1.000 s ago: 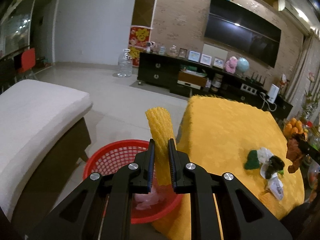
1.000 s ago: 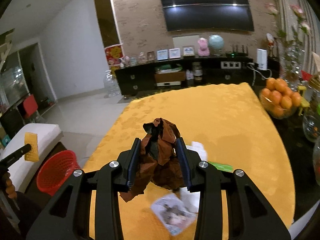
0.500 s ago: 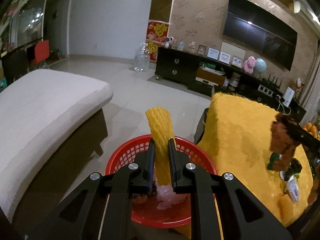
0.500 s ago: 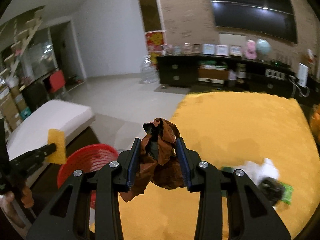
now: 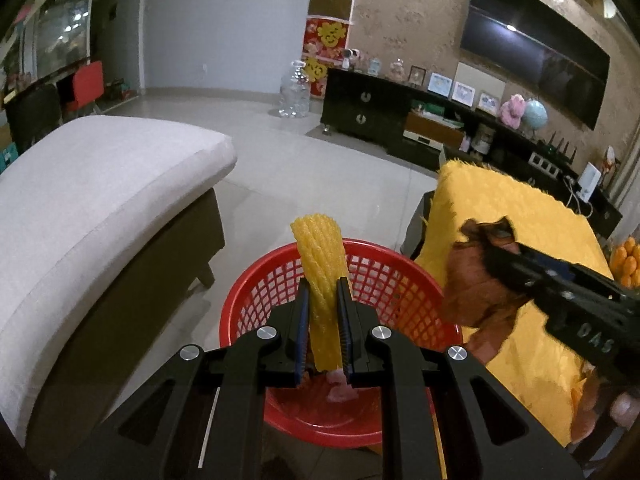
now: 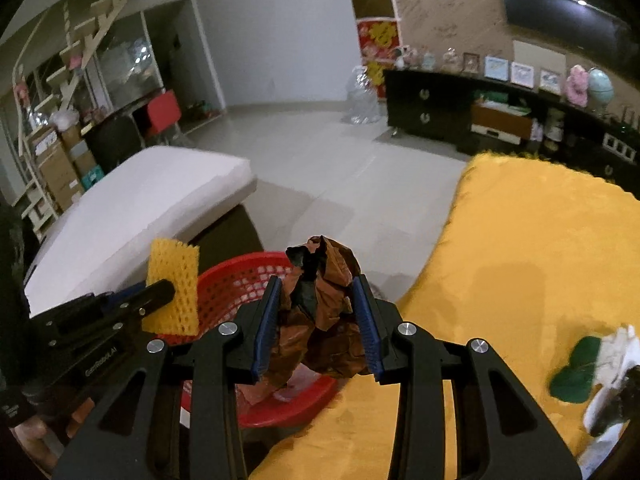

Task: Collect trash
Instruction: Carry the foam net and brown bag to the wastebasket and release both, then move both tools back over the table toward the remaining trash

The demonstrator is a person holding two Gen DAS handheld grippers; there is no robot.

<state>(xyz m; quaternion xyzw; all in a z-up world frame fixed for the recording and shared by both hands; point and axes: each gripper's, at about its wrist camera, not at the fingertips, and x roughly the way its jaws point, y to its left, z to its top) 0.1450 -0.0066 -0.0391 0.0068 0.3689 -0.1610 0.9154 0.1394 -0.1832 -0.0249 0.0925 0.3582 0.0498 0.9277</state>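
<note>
My left gripper (image 5: 323, 292) is shut on a yellow foam fruit net (image 5: 320, 264) and holds it upright over the red mesh basket (image 5: 256, 304) on the floor. In the right wrist view the same net (image 6: 173, 284) shows at the left, above the basket (image 6: 240, 276). My right gripper (image 6: 318, 300) is shut on a crumpled brown wrapper (image 6: 324, 304) at the basket's right rim, beside the table edge. From the left wrist view that wrapper (image 5: 476, 284) hangs just right of the basket. Pale scraps lie in the basket's bottom.
A yellow cloth covers the table (image 6: 520, 264) at the right; a green scrap (image 6: 574, 372) and white wrappers (image 6: 616, 356) lie on it. A white-cushioned bench (image 5: 92, 184) stands left of the basket. Oranges (image 5: 626, 260) sit at the far right. Bare tiled floor lies beyond.
My right gripper swung left with the brown wrapper, from over the table to the basket's rim. My left gripper came forward and down, so the basket sits larger under the net.
</note>
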